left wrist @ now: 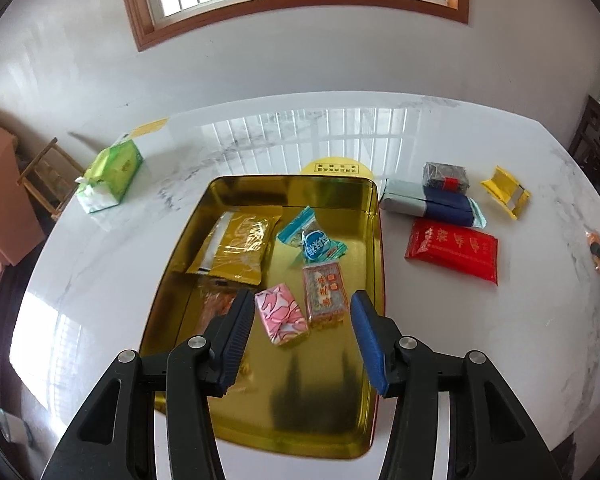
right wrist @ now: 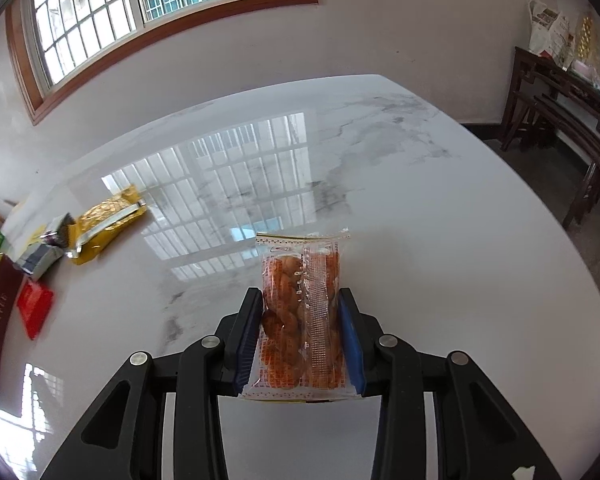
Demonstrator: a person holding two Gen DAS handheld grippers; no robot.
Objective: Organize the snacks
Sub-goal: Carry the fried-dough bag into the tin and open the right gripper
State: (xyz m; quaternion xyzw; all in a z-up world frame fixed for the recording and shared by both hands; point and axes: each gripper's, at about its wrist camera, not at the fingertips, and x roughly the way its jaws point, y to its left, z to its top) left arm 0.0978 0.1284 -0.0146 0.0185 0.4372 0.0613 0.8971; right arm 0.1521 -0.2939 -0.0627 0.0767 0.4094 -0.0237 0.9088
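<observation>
A gold tin tray (left wrist: 376, 240) sits on the white marble table. In it lie a gold packet (left wrist: 235, 246), a blue wrapped sweet (left wrist: 314, 240), a pink packet (left wrist: 281, 318) and a brown square snack (left wrist: 324, 294). An orange packet (left wrist: 215, 308) is partly hidden behind my left finger. My left gripper (left wrist: 302, 298) hangs open above the tray's near half, with nothing between its pads. My right gripper (right wrist: 300, 294) is shut on a clear packet of orange-brown pastries (right wrist: 300, 280), held above bare table.
Right of the tray lie a red packet (left wrist: 452, 254), a navy and grey packet (left wrist: 428, 202), a dark packet (left wrist: 446, 178) and a yellow packet (left wrist: 506, 192). A green tissue box (left wrist: 109, 178) stands far left. Dark wooden furniture (right wrist: 560, 112) stands beyond the table's right edge.
</observation>
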